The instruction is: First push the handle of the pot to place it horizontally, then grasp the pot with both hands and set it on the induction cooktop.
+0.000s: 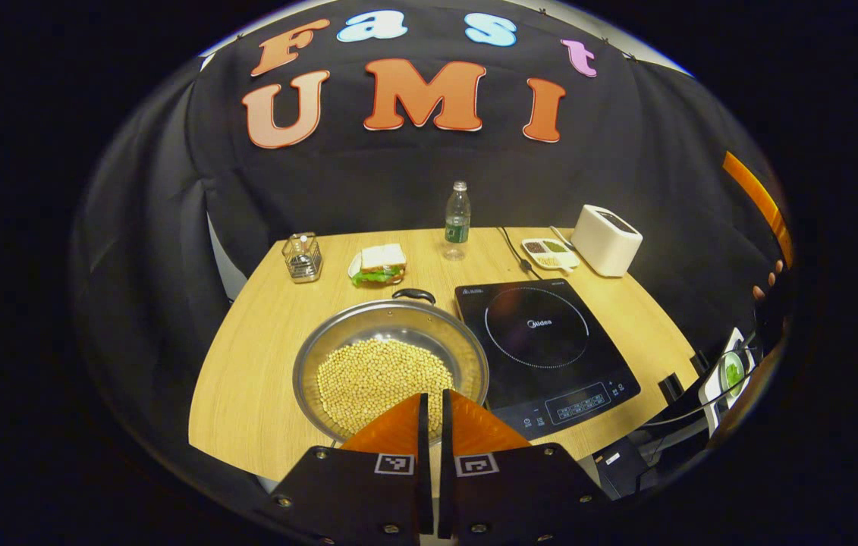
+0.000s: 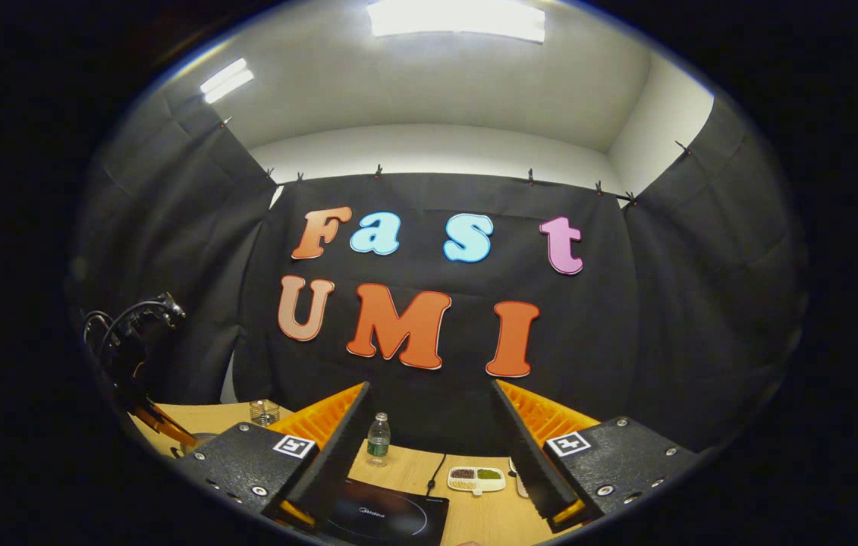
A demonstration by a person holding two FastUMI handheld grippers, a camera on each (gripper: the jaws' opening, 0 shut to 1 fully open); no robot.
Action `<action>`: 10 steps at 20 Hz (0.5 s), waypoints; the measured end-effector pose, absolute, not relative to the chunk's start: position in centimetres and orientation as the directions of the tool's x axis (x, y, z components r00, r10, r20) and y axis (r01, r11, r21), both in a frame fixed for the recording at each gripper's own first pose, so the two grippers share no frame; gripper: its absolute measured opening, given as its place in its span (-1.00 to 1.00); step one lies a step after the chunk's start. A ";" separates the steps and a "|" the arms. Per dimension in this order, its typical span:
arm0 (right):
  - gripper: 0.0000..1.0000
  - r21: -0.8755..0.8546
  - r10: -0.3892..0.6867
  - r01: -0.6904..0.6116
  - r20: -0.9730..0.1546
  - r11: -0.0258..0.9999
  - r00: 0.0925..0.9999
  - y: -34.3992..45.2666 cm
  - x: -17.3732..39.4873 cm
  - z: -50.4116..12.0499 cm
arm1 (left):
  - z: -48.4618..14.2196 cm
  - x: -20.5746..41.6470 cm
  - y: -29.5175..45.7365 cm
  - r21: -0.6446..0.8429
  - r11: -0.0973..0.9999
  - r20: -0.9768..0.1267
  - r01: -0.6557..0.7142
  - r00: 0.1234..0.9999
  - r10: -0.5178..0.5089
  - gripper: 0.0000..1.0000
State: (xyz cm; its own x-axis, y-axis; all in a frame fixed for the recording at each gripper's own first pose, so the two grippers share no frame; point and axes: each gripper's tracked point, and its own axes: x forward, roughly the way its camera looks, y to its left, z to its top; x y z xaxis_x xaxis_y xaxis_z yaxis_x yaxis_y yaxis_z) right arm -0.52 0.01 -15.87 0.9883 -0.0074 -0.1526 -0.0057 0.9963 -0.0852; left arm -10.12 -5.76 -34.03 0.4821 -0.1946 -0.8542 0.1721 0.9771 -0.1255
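Observation:
A wide steel pot (image 1: 391, 345) holding pale beans sits on the wooden table (image 1: 246, 394), just left of the black induction cooktop (image 1: 546, 341). One black handle (image 1: 414, 294) shows on the pot's far rim; the near rim is hidden behind my left gripper (image 1: 435, 400). That gripper hovers over the near rim, shut with nothing between its fingers. My right gripper (image 2: 430, 387) is open and tilted up toward the wall, high above the cooktop (image 2: 387, 519).
Along the table's back stand a glass jar (image 1: 302, 258), a sandwich (image 1: 381, 263), a water bottle (image 1: 457, 220), a divided dish (image 1: 548, 252) and a white toaster (image 1: 607, 239). A cord (image 1: 513, 250) runs behind the cooktop. Fingers of a hand (image 1: 766, 284) show at the right edge.

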 end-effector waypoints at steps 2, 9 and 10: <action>0.91 -0.093 -0.012 -0.002 -0.150 0.996 0.989 0.2 -0.5 -16.6 | -36.2 -11.7 -6.1 -0.153 0.974 -0.881 0.169 0.422 -0.212 -0.92; 0.91 -0.085 -0.012 -0.004 -0.188 0.996 0.982 0.3 -0.6 -20.0 | -40.7 -15.8 -6.3 -0.260 0.962 -0.931 0.082 0.244 -0.272 -0.94; 0.91 -0.086 -0.014 -0.003 -0.199 0.996 0.980 0.3 -0.6 -20.6 | -41.5 -16.4 -6.1 -0.263 0.963 -0.936 0.064 0.223 -0.271 -0.94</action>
State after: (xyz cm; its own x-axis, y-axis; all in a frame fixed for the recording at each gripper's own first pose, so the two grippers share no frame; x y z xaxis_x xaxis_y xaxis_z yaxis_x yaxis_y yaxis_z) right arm -0.55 0.30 -20.56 0.9800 -0.0144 -0.1986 -0.0029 0.9963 -0.0862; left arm -16.37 -6.08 -41.47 0.2227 -0.2712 -0.9364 0.0644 0.9625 -0.2635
